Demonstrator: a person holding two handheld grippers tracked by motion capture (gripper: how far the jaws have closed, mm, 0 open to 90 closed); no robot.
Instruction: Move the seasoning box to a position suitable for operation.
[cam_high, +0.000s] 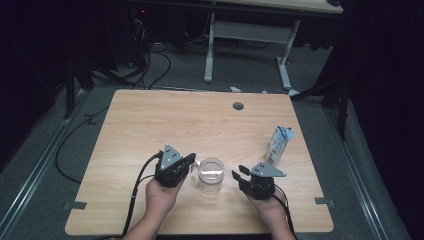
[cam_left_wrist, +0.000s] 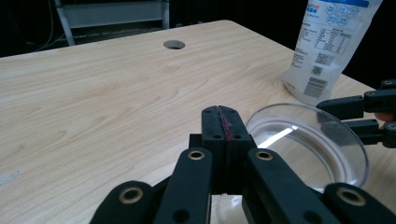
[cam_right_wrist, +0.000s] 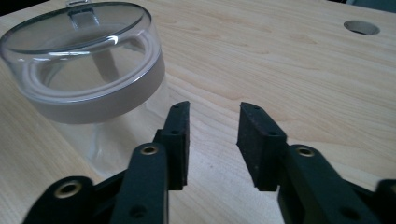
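A clear glass jar (cam_high: 210, 182) stands near the front middle of the wooden table (cam_high: 150, 125). Its clear lid (cam_high: 210, 167) carries a small tab on the rim facing my left gripper (cam_high: 192, 160). That gripper's jaws are pressed together at the tab, and the lid (cam_left_wrist: 303, 144) looks tilted beside its tips (cam_left_wrist: 219, 112). To the right of the jar, my right gripper (cam_high: 240, 172) is open, with nothing between its pads (cam_right_wrist: 212, 112). The lid (cam_right_wrist: 79, 46) and jar (cam_right_wrist: 121, 126) lie to the left of its jaws. Its fingers (cam_left_wrist: 359, 103) show past the lid.
A white and blue printed pouch (cam_high: 278, 145) stands upright behind my right gripper, close to the table's right edge; its label (cam_left_wrist: 327, 46) faces the left gripper. A round cable hole (cam_high: 238, 106) sits at the far middle. Another desk's frame (cam_high: 247, 35) and floor cables lie beyond.
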